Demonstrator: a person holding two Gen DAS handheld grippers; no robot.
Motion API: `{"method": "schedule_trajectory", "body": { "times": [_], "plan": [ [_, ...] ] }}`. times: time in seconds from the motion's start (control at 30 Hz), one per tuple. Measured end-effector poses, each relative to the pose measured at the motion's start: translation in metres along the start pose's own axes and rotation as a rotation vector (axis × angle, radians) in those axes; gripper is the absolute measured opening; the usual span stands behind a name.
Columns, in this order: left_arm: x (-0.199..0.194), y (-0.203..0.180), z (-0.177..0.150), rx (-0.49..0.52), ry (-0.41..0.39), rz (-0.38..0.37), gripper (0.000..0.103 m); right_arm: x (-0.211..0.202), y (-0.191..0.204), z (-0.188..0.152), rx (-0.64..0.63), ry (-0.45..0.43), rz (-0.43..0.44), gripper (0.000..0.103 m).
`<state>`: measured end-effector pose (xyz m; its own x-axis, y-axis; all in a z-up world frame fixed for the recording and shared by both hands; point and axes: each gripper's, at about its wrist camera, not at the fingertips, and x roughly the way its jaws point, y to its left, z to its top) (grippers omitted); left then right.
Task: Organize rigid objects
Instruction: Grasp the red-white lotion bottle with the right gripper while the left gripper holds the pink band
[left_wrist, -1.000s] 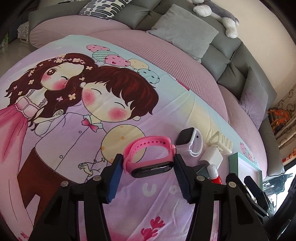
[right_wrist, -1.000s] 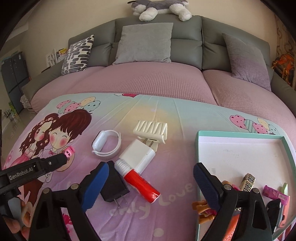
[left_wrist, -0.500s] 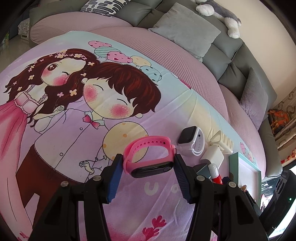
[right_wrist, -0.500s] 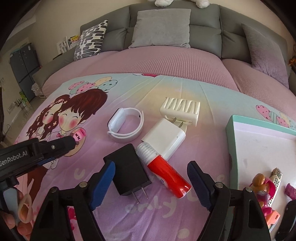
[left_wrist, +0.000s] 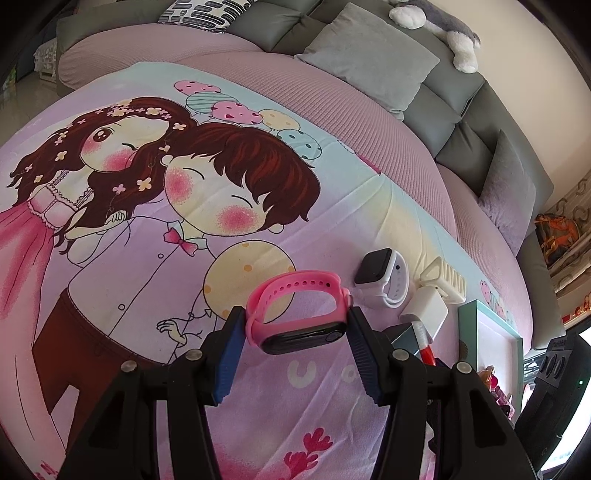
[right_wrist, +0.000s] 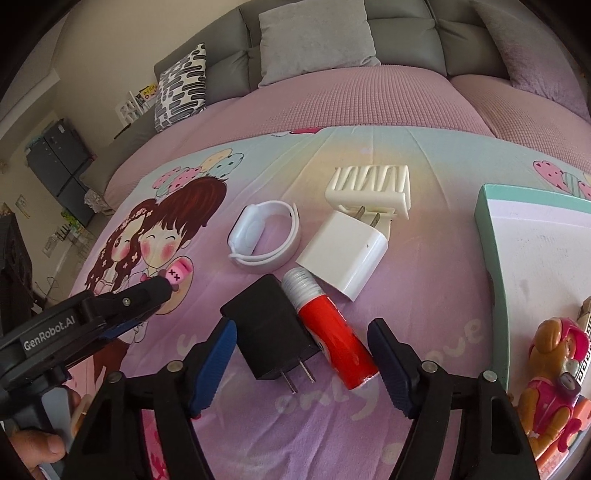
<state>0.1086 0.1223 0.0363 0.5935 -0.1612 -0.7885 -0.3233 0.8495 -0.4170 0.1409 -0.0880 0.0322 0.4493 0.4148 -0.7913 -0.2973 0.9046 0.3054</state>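
Left gripper (left_wrist: 295, 332) clamped on pink silicone fitness band (left_wrist: 299, 314), held above cartoon bedsheet (left_wrist: 147, 258); right gripper (right_wrist: 303, 354) closing, pads not touching black plug adapter (right_wrist: 273, 332) and red glue stick (right_wrist: 332, 336) between them

- 2 watches: one pink watch (left_wrist: 295, 314) clamped in a gripper, one white watch (right_wrist: 264, 236) on the bed cover at 12 o'clock from the black charger
- 2 chargers: black charger (right_wrist: 271, 326), white charger (right_wrist: 345, 256)
- 1 red tube (right_wrist: 332, 330), touching the black charger at its 3 o'clock
- 1 white clip (right_wrist: 371, 186)
- 1 tray (right_wrist: 495, 236), with 1 toy figure (right_wrist: 554, 373) in it; other bits there are too cropped to count
- 2 grippers: left gripper (left_wrist: 295, 332), right gripper (right_wrist: 301, 350)
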Motion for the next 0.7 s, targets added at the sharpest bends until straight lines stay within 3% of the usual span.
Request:
{"method": "schedule_trajectory", "body": {
  "times": [0.33, 0.7],
  "plan": [
    [-0.001, 0.002, 0.0, -0.001, 0.001, 0.007, 0.057, -0.001, 0.005, -0.007, 0.022, 0.051, 0.083, 0.054],
    [-0.001, 0.003, 0.0, -0.001, 0.004, 0.009, 0.057, -0.01, -0.012, -0.004, 0.06, 0.006, 0.011, 0.038]
  ]
}}
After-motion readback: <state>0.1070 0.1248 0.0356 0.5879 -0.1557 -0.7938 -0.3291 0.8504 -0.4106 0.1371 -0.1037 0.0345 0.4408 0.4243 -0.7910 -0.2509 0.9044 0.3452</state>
